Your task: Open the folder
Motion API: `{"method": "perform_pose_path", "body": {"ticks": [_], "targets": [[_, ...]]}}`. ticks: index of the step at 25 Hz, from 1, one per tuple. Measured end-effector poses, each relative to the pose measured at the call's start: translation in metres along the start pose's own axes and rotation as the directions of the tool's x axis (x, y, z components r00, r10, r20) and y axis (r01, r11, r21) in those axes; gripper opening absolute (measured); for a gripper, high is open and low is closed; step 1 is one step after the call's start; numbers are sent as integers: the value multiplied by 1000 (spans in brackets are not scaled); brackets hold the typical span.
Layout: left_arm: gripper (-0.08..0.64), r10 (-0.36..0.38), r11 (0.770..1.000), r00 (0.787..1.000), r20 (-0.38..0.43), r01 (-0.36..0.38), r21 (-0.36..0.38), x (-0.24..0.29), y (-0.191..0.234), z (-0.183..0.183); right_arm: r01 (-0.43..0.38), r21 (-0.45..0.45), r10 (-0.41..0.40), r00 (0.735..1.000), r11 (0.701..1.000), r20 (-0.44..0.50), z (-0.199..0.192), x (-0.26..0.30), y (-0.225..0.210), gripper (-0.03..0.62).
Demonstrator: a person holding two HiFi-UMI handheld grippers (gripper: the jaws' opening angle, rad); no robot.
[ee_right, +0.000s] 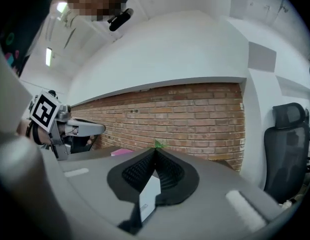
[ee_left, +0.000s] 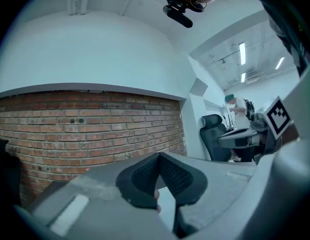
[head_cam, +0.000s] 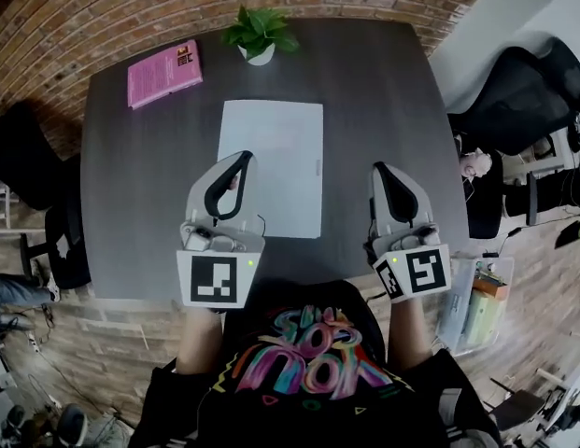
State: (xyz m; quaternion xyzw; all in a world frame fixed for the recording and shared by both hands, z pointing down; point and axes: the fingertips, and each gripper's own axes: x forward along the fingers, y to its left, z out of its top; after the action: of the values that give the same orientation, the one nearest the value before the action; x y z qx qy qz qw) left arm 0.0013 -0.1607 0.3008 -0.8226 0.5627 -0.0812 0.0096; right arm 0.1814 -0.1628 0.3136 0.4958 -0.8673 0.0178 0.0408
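Left jaws: pressed together with nothing pinched; in its own view the pads of the left gripper [ee_left: 158, 156] meet at the tip.
Right jaws: likewise shut and empty; the pads of the right gripper [ee_right: 155, 151] meet, and a pale sliver of the folder shows through the gap below them.
Left gripper place: well on the person's side of the plant [head_cam: 260, 34], with its tip over the folder's left edge in the head view. No view shows whether it touches.
Right gripper place: also well short of the plant and off to its right, clear of the folder's right edge.
Folder place: the folder [head_cam: 271, 171] lies flat on the desk [head_cam: 140, 203], just on the person's side of the plant and between the two grippers.
Folder axis: the long axis runs from the person toward the plant, with the short edges nearest to and farthest from the plant.
Folder facing: cover up. A small mark [head_cam: 318, 167] sits midway along the right long edge, so that is probably the free edge, with the spine on the left.
Done so far: nothing visible; the cover lies shut and flat.
Left to do: everything, namely parting a pair of jaws, catching the free edge and swinging the cover over.
Also on the desk: a pink book [head_cam: 164, 73] left of the plant, well apart from the folder.
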Motion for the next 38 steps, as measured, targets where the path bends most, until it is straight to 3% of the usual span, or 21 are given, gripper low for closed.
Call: {"method": "perform_pose_path", "body": {"ticks": [5,11,18,22,25,27,30,34,38], "targets": [[0,49,999,998,-26,-49,10,0,-2,-3,-61,-4,61,998,998,-8,-5,12,-9,0],[1,49,998,997,-51,-48,29,-2,0,-6,-80,10,80,997,997,-14,-10,14,-5,0],[2,-42,998,992,-119,48,43,3,-16,-33,-135,31,137,989,990,-54,-35,5,11,2],[2,-116,991,978,-171,125,46,6,-31,-57,-186,44,190,976,982,-108,-59,-4,24,47],[2,-178,976,959,-222,200,81,7,-39,-78,-239,54,245,957,970,-158,-81,-11,36,84],[3,-216,969,941,-260,239,63,6,-46,-93,-271,67,279,937,960,-210,-98,-17,45,113],[69,-276,953,908,-316,301,33,1,-59,-116,-278,114,300,911,954,-283,-126,-24,52,133],[104,-325,933,860,-392,359,14,-11,-76,-150,-226,283,320,879,932,-353,-168,-32,57,149],[132,-383,901,805,-453,433,9,-19,-96,-177,-152,475,365,842,867,-397,-205,-35,66,170]]}}
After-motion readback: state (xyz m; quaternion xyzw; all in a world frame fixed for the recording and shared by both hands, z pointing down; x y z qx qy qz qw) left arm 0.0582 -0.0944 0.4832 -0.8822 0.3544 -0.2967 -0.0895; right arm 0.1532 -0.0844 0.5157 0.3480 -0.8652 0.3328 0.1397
